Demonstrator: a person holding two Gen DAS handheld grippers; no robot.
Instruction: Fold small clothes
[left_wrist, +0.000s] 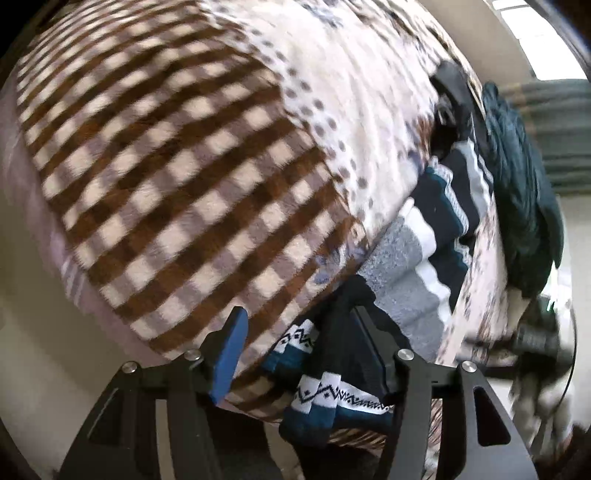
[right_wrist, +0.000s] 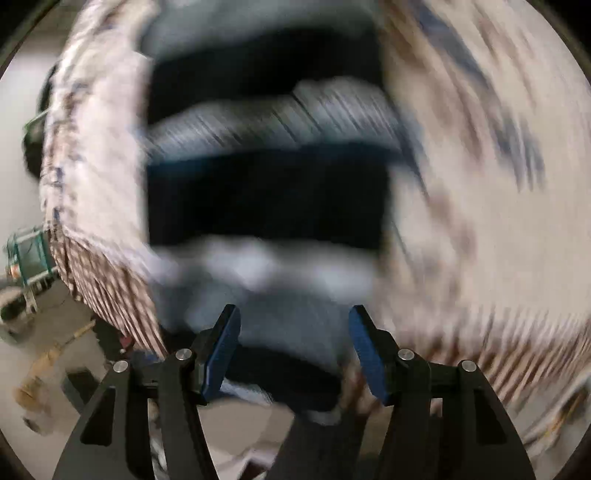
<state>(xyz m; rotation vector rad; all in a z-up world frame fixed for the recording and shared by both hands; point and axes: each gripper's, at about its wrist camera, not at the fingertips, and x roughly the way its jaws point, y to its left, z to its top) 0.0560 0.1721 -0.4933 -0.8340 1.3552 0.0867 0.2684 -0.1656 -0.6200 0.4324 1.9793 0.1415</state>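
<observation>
Blue-padded jaws of the left gripper (left_wrist: 295, 354) stand released, half apart; one patterned navy sock (left_wrist: 332, 369) lies between them, draped against the right pad. Beyond them lies a striped folded garment (left_wrist: 424, 251) on the checked blanket (left_wrist: 166, 166). Right gripper (right_wrist: 293, 354) jaws hang parted (view blurred), nothing gripped.
</observation>
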